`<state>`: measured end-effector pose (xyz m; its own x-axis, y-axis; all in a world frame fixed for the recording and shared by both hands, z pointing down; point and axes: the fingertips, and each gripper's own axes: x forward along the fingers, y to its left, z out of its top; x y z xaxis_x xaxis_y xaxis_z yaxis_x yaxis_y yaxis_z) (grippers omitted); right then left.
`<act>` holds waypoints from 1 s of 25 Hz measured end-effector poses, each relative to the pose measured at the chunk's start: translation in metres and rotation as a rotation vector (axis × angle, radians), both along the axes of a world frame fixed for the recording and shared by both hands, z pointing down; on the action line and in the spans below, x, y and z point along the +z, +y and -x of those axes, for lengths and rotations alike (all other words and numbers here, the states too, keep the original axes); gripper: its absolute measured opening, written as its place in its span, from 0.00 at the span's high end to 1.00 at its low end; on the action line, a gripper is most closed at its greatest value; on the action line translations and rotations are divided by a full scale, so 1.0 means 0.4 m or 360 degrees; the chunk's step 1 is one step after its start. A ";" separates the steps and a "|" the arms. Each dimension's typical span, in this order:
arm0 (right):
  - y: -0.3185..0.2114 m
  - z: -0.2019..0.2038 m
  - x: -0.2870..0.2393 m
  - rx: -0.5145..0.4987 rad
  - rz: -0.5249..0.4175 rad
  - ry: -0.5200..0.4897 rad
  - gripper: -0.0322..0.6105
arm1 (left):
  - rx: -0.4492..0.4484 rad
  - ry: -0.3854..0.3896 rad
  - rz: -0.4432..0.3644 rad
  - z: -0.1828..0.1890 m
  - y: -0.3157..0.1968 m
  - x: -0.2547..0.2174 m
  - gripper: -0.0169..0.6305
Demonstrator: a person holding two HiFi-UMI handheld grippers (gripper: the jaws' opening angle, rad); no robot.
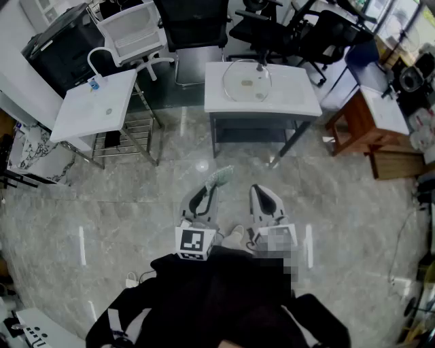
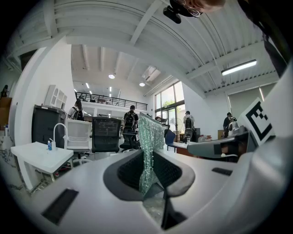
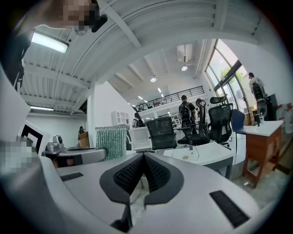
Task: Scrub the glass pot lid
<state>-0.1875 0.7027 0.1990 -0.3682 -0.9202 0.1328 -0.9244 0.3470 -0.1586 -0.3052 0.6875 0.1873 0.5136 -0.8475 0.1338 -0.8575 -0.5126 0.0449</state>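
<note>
The glass lid [image 1: 247, 81] lies on the surface [image 1: 299, 102], well away from both claws. It looks slippery and easy to break, so hold its edge [image 1: 227, 85]. The left claw [image 2: 151, 183] pinches a soft green scrubber [image 2: 149, 141]. The right claw [image 3: 143, 171] is closed and empty.

I stand in a large open-plan office. Black office chairs [image 1: 194, 20] crowd behind a white table [image 1: 262, 88]. A wooden desk [image 1: 370, 112] stands to one side and a white sink stand [image 1: 95, 102] to the other, all on a polished grey stone floor [image 1: 136, 204]. The left gripper view shows a high white beamed ceiling [image 2: 137, 27], a strip light [image 2: 238, 67], tall windows [image 2: 170, 98], a railed upper gallery [image 2: 107, 98] and people with backpacks [image 2: 131, 119] among the desks.
</note>
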 end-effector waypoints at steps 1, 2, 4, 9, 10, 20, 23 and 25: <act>-0.016 -0.016 0.003 -0.0007 -0.0001 0.0003 0.95 | 0.0001 -0.0008 -0.0004 -0.018 -0.014 0.001 0.89; -0.031 -0.032 0.005 -0.0013 -0.0002 0.0005 0.95 | 0.0003 -0.0016 -0.0008 -0.035 -0.028 0.003 0.89; -0.059 -0.059 0.006 -0.0023 -0.0009 -0.0004 0.95 | 0.0006 -0.0033 -0.0014 -0.067 -0.052 0.006 0.89; -0.127 -0.129 0.013 -0.0051 -0.0017 -0.0027 0.95 | -0.0033 -0.0061 -0.0019 -0.138 -0.109 0.016 0.89; -0.135 -0.143 0.015 -0.0068 -0.0023 -0.0031 0.95 | -0.0044 -0.0065 -0.0025 -0.152 -0.116 0.017 0.89; -0.195 -0.207 0.022 -0.0167 0.0002 -0.0076 0.95 | -0.0102 -0.0123 -0.0010 -0.220 -0.170 0.021 0.89; -0.228 -0.210 0.047 -0.0184 0.0031 -0.0075 0.95 | -0.0095 -0.0107 0.0031 -0.236 -0.200 0.044 0.89; -0.255 -0.214 0.069 -0.0187 0.0062 -0.0068 0.95 | -0.0087 -0.0097 0.0055 -0.243 -0.229 0.059 0.89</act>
<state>-0.1017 0.6009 0.2264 -0.4791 -0.8650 0.1494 -0.8699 0.4452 -0.2123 -0.2081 0.5959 0.2109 0.4569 -0.8683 0.1931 -0.8857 -0.4642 0.0085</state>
